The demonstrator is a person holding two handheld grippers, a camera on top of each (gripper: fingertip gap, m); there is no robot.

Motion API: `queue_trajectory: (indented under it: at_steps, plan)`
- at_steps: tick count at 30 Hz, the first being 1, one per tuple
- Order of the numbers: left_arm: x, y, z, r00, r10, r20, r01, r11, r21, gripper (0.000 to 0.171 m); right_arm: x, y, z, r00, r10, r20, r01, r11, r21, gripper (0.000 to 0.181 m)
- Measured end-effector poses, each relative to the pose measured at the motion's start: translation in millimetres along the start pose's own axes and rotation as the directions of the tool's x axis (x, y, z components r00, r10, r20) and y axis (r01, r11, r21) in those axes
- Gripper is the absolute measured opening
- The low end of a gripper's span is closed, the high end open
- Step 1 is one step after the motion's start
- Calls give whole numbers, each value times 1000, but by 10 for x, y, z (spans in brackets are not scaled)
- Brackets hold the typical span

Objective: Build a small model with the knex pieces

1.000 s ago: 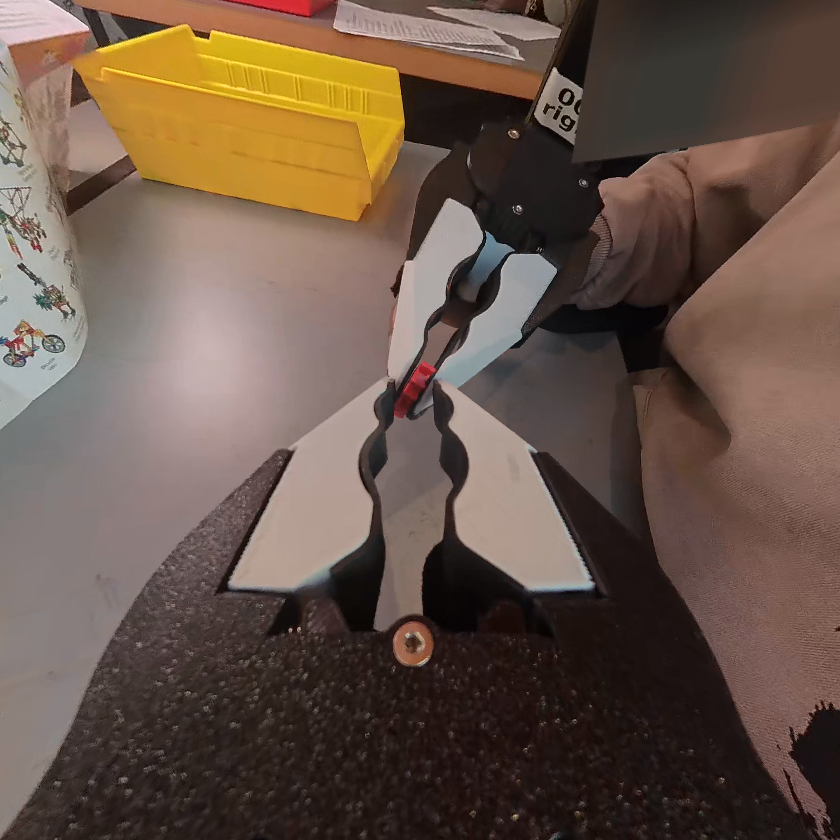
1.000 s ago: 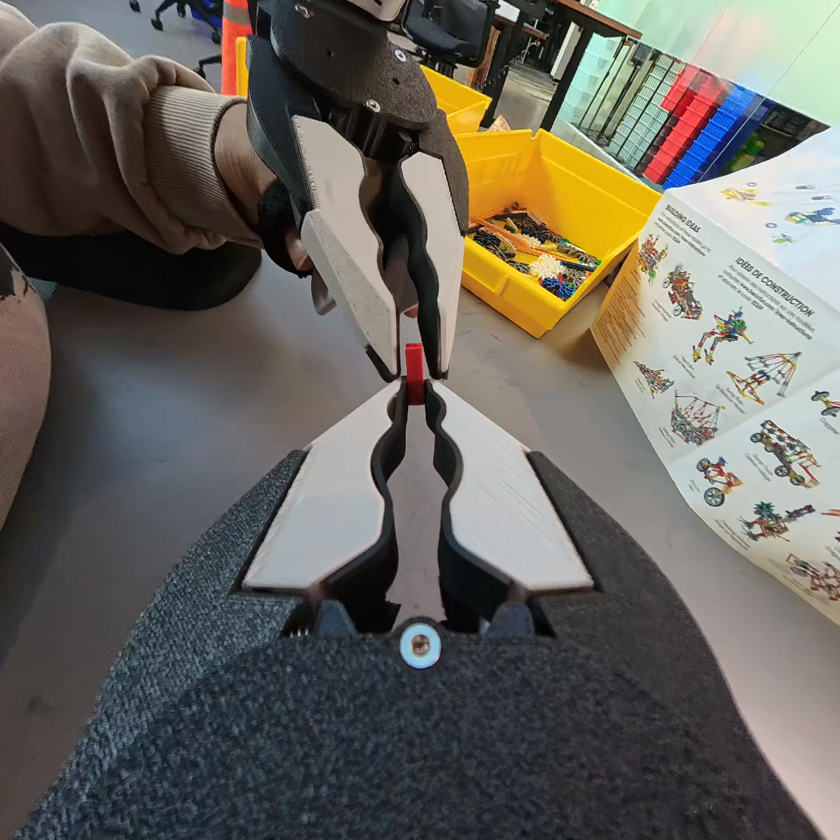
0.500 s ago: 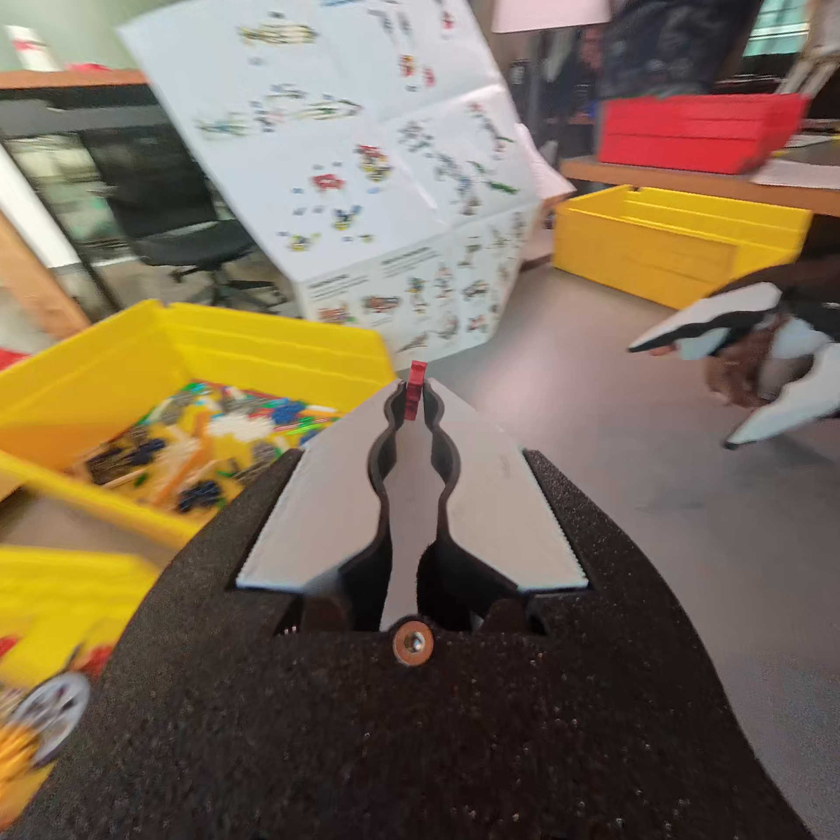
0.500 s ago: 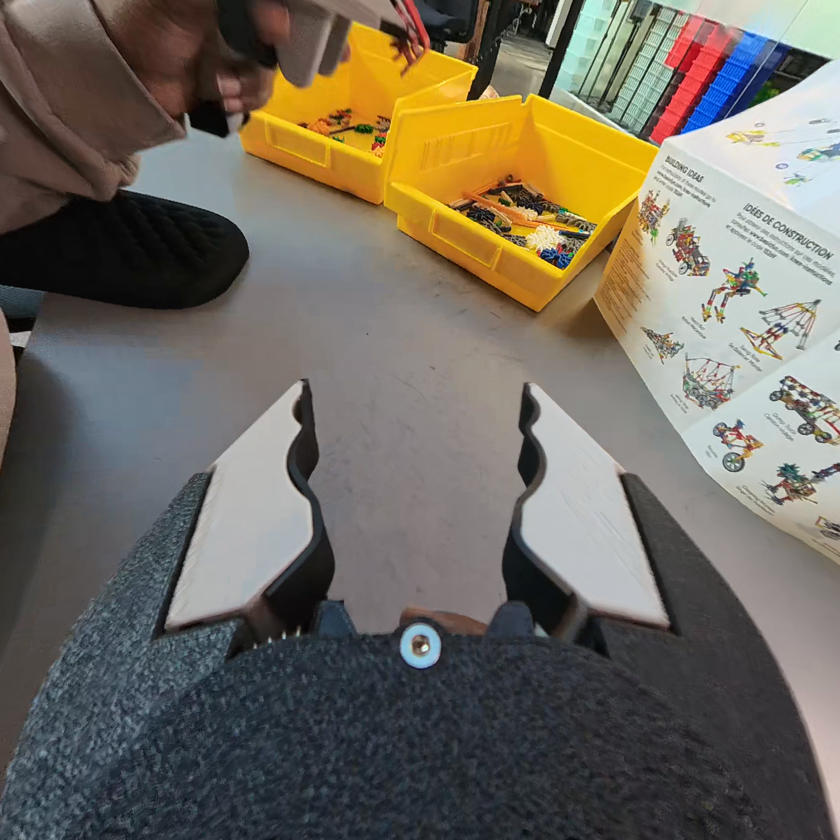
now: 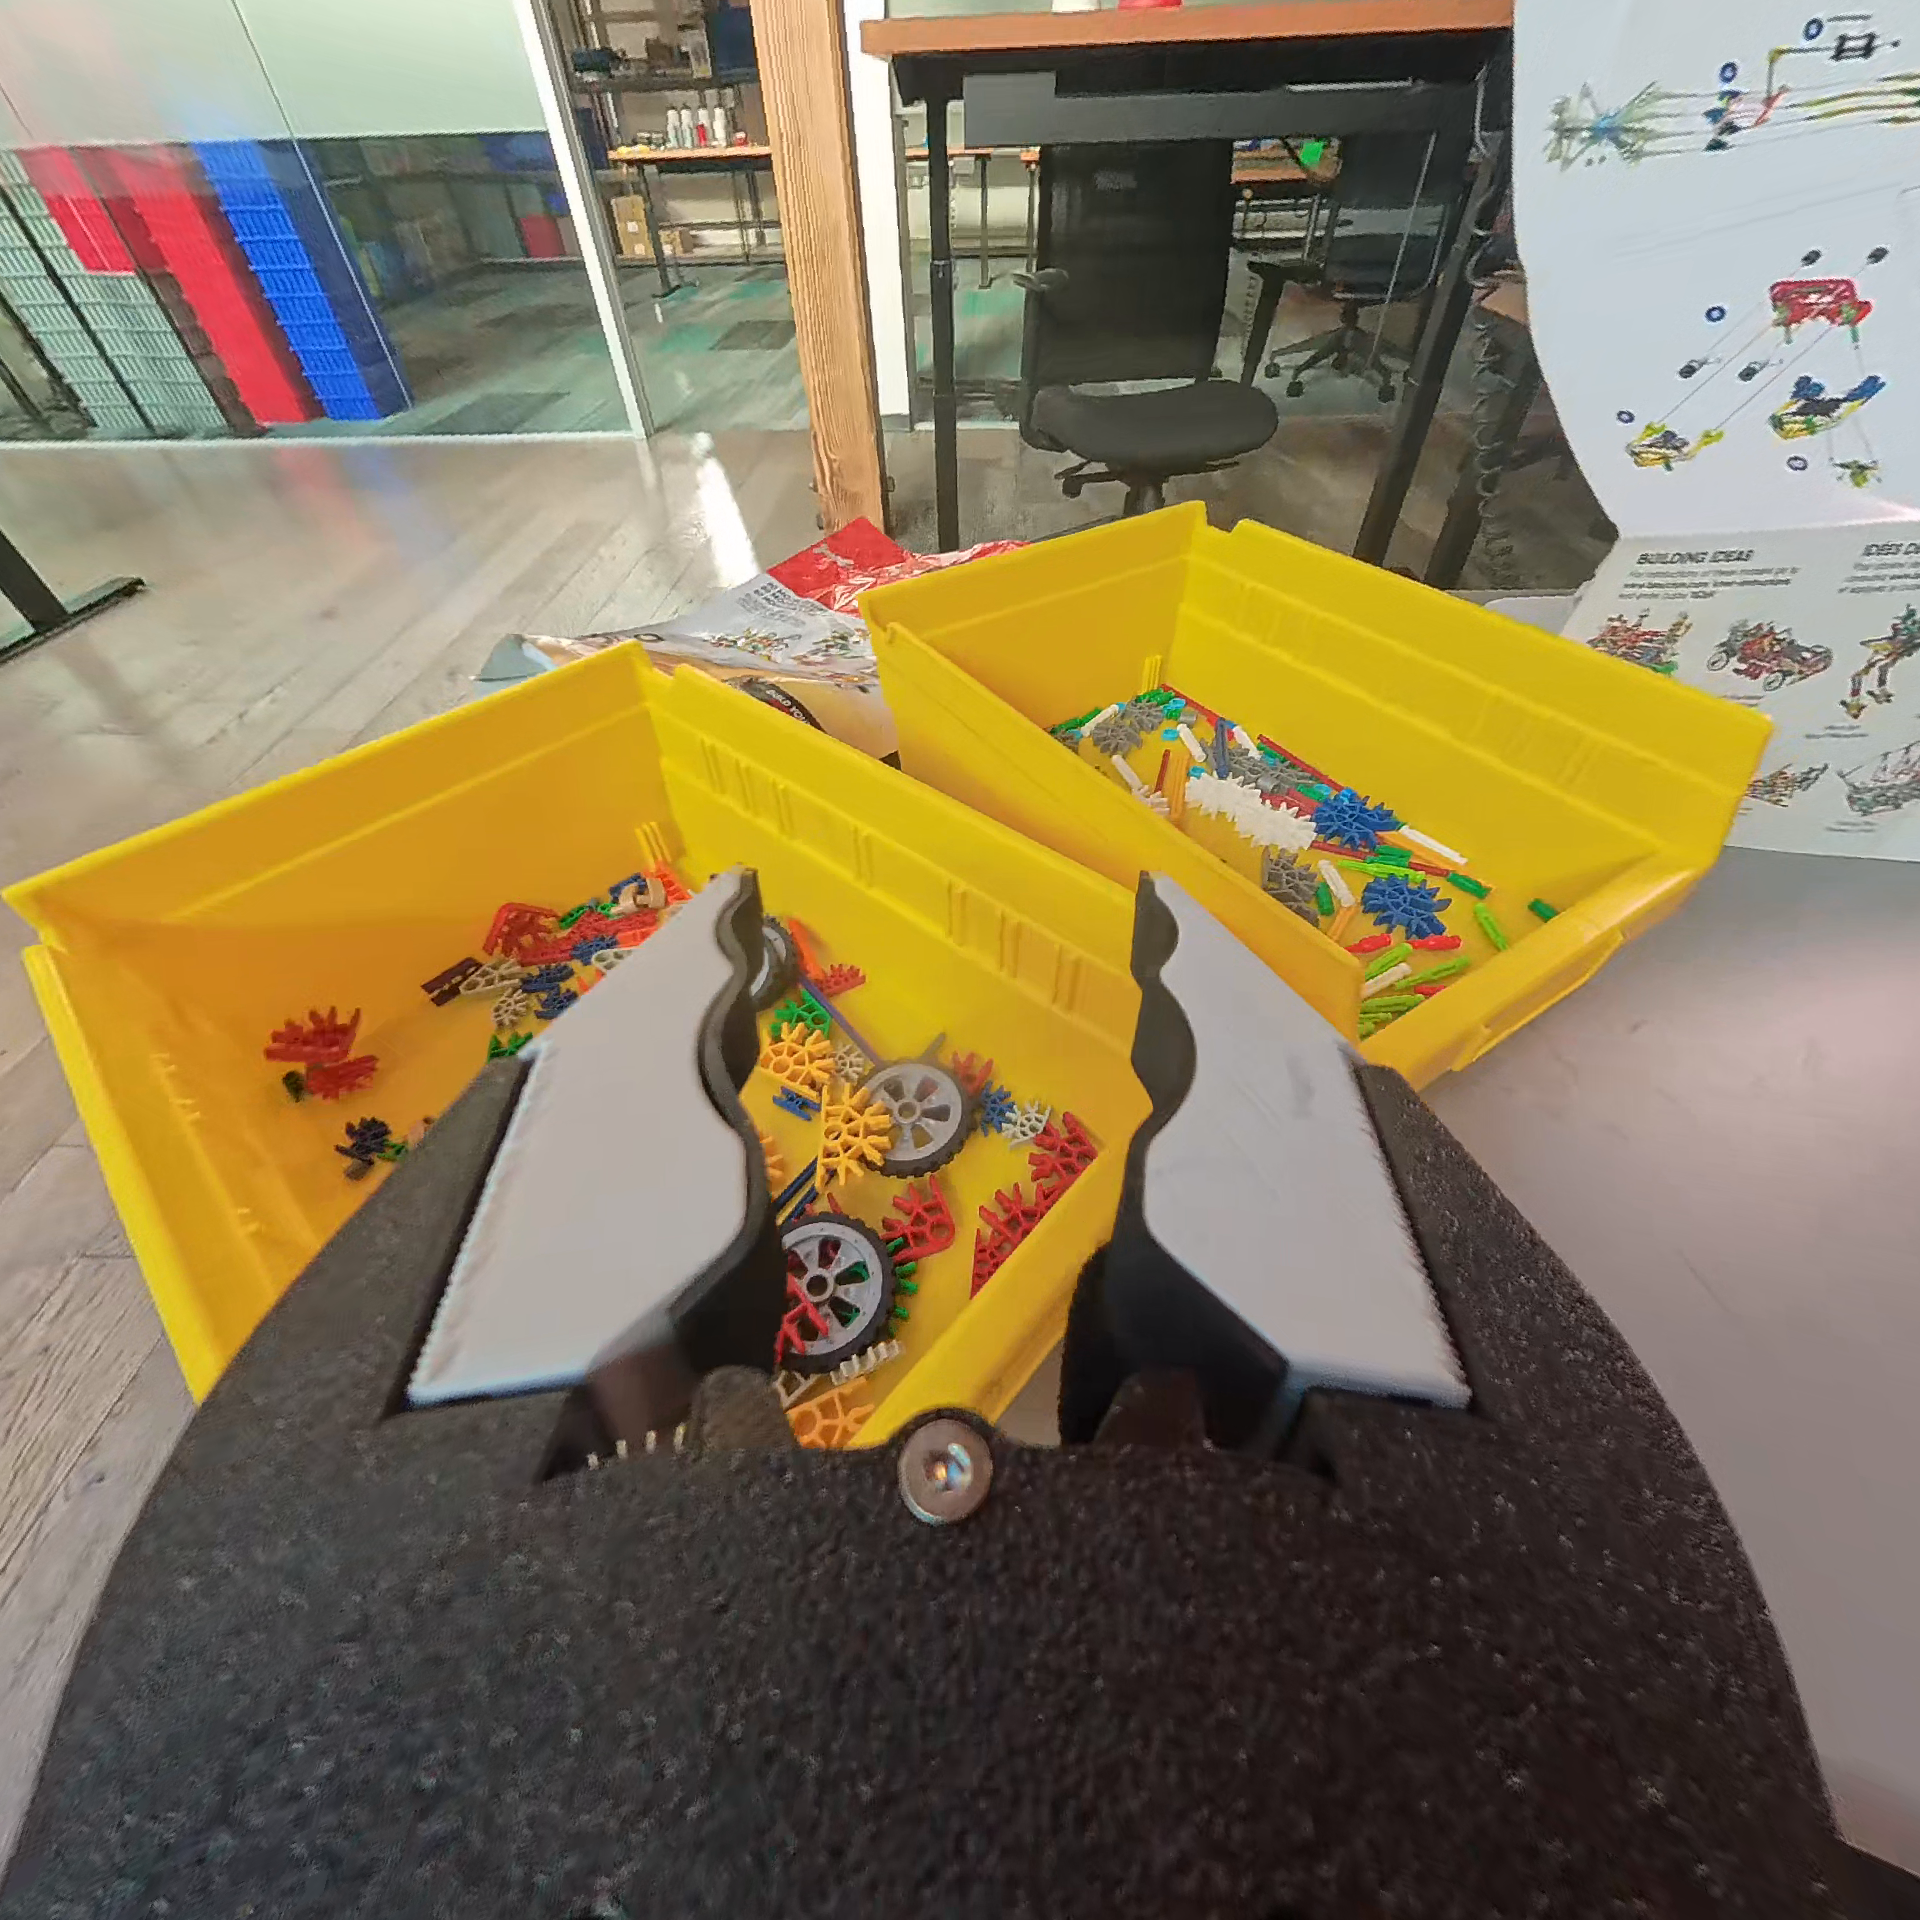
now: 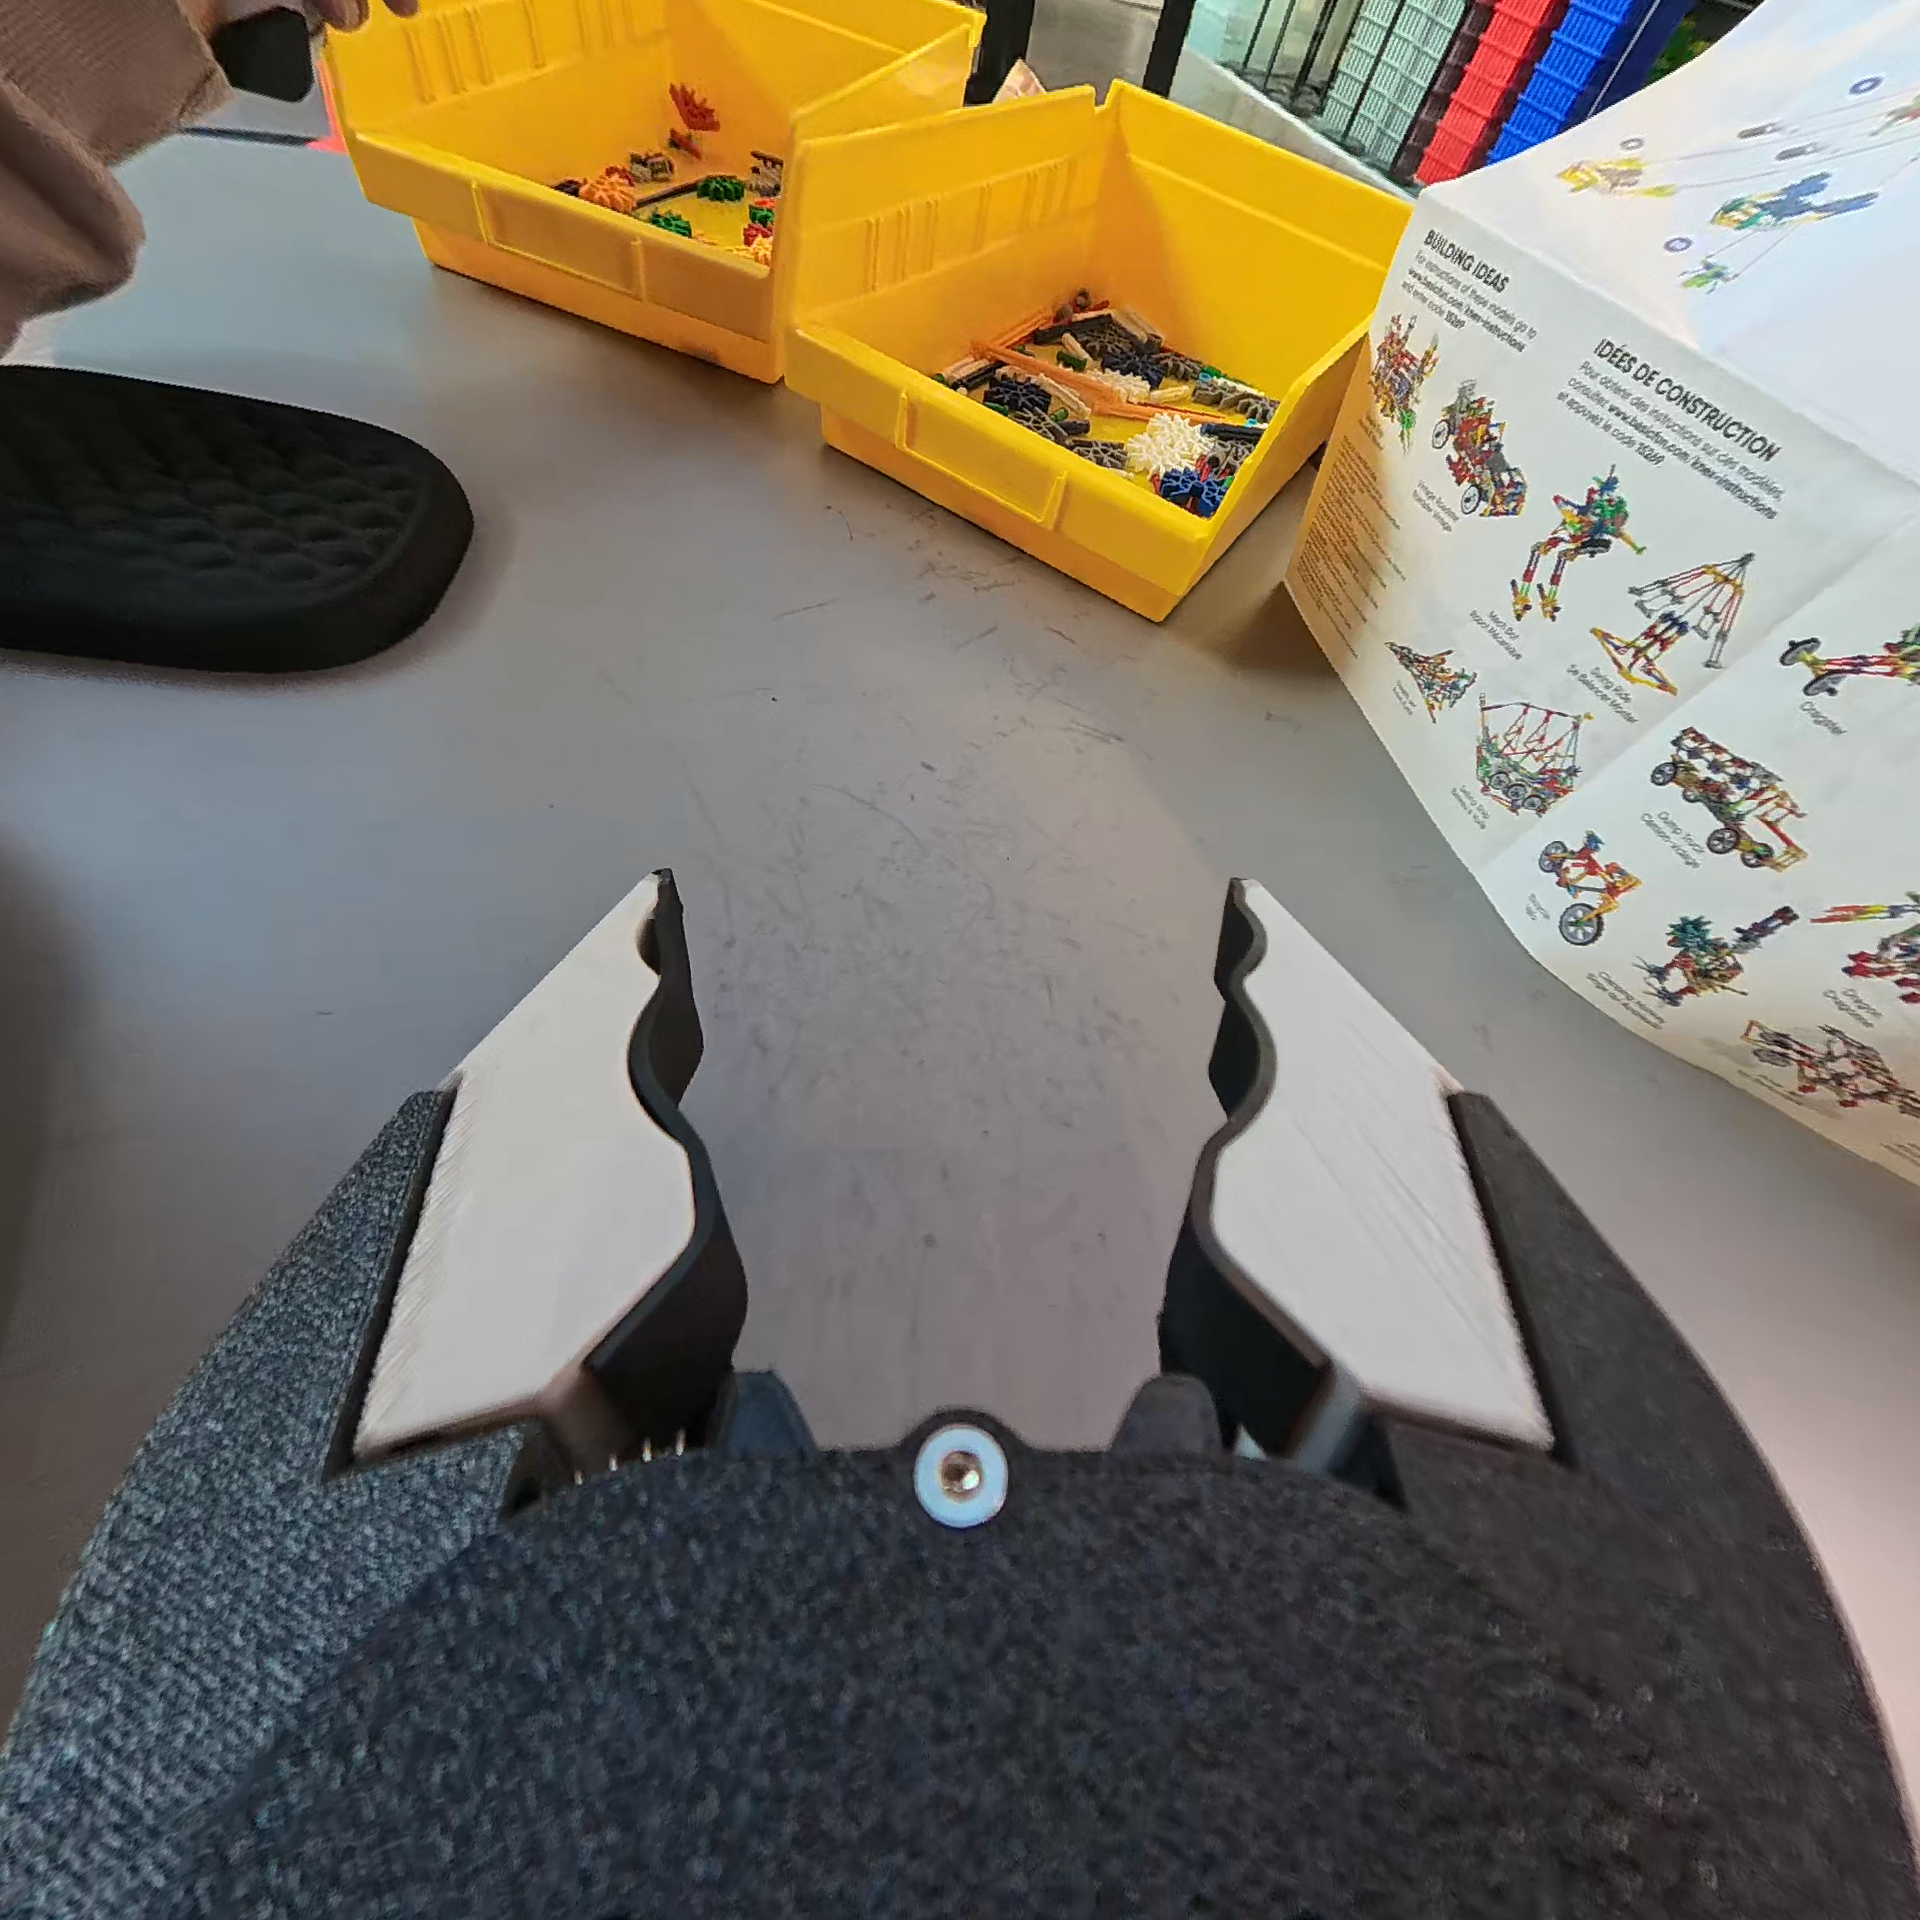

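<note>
Yellow bin under empty left gripper; right gripper spread, empty.

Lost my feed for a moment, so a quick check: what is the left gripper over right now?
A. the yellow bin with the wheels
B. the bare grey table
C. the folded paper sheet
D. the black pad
A: the left gripper hangs open and empty above the yellow bin, with the grey wheels showing between its fingers.

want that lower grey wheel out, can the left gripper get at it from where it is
Probably yes: the left gripper is open over the yellow bin, whose top is open, and the wheel lies uncovered between its fingers.
</note>
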State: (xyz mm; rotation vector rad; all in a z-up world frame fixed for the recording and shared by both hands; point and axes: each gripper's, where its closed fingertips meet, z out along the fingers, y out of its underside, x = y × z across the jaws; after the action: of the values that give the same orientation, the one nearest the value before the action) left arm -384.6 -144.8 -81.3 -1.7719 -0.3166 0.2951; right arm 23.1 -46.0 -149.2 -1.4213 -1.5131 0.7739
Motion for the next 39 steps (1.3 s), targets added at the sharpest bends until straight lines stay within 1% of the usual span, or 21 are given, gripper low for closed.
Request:
queue_trajectory:
  at_steps: [4, 8, 12, 17, 22, 26, 30, 33, 36, 39]
  plan:
    - [248, -13, -104, 998, 27, -61, -25, 999, 41, 74, 47, 35, -131, 999, 11, -39, -11, 1000, -3, 100]
    - [657, -3, -226, 987, 47, -156, -36, 997, 73, 71, 117, 89, -296, 993, 77, -85, -76, 997, 8, 100]
    - [1138, 95, -315, 970, 91, -225, -80, 995, 60, 64, 255, 88, -508, 972, 137, -192, -128, 990, 58, 100]
    - [1715, 218, -365, 952, 124, -279, -116, 992, 45, 66, 389, 97, -847, 917, 235, -322, -204, 971, 127, 102]
    - [2225, 335, -439, 934, 90, -345, -87, 996, 24, 80, 427, 237, -1264, 844, 301, -443, -248, 953, 175, 104]
    - [2557, 387, -596, 914, 33, -405, -30, 999, 14, 99, 398, 365, -1684, 767, 361, -531, -278, 932, 231, 105]
    - [2787, 467, -815, 901, 35, -433, -22, 999, 36, 111, 264, 537, -2091, 690, 378, -617, -280, 926, 254, 106]
    - [2882, 528, -923, 893, 41, -448, -21, 999, 49, 114, 195, 587, -2297, 662, 398, -635, -288, 917, 275, 106]
    - [2945, 529, -913, 887, 71, -455, -54, 997, 49, 114, 170, 532, -2419, 641, 396, -658, -263, 918, 297, 105]
    - [2982, 514, -839, 886, 78, -458, -60, 997, 52, 114, 186, 539, -2372, 634, 385, -671, -259, 923, 286, 105]
